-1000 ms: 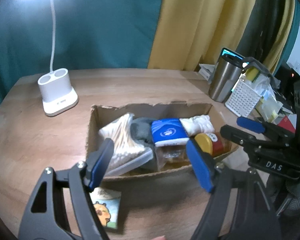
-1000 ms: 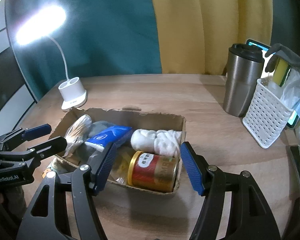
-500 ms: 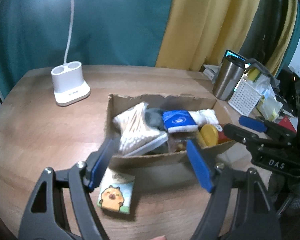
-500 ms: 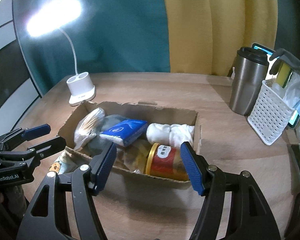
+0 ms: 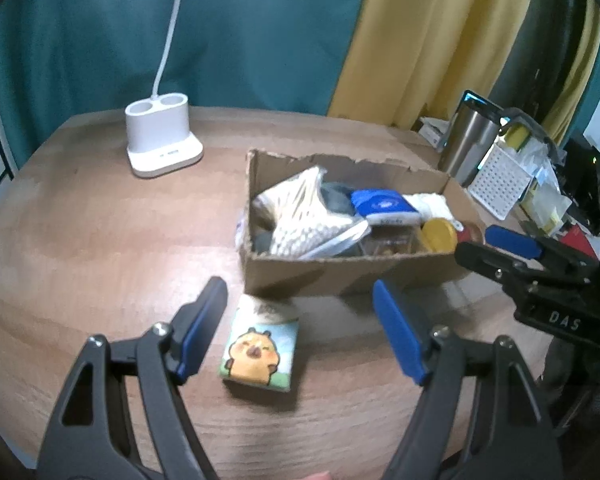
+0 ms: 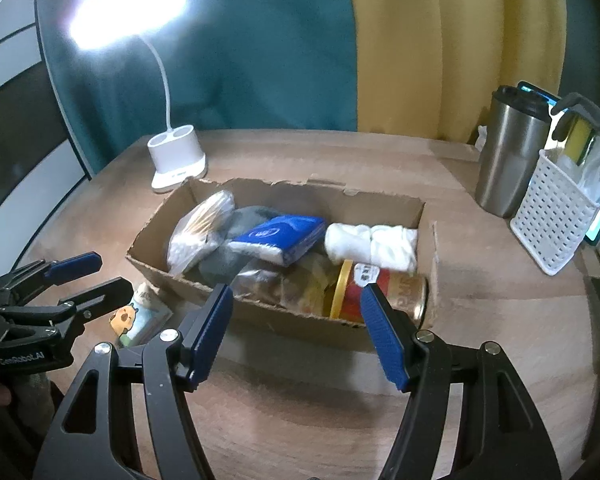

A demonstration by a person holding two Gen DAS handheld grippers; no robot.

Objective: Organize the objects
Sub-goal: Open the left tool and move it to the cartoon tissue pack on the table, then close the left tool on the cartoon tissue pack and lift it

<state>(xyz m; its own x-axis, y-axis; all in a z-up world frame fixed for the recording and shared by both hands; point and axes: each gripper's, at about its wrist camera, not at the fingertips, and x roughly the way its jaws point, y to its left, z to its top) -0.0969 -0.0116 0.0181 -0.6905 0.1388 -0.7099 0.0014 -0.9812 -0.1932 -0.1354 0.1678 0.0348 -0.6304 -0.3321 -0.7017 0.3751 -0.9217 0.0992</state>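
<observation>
One item is left outside, by my reckoning: the small cartoon tissue pack (image 5: 260, 354) lies flat on the wooden table (image 5: 100, 240), just in front of the cardboard box (image 5: 340, 276). The left gripper (image 5: 300, 320) hangs over it, fingers spread wide and holding nothing. To the right, the box already holds cotton swabs (image 6: 200, 232), a blue tissue pack (image 6: 284, 238), a white cloth roll (image 6: 370, 246) and a red can (image 6: 380, 292). The right gripper (image 6: 296, 328) hovers before the box, released and empty.

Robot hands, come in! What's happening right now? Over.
Left gripper open, empty. Right gripper open, empty. Cartoon tissue pack on table, outside cardboard box, between left jaws. Nothing blocking it.
</observation>
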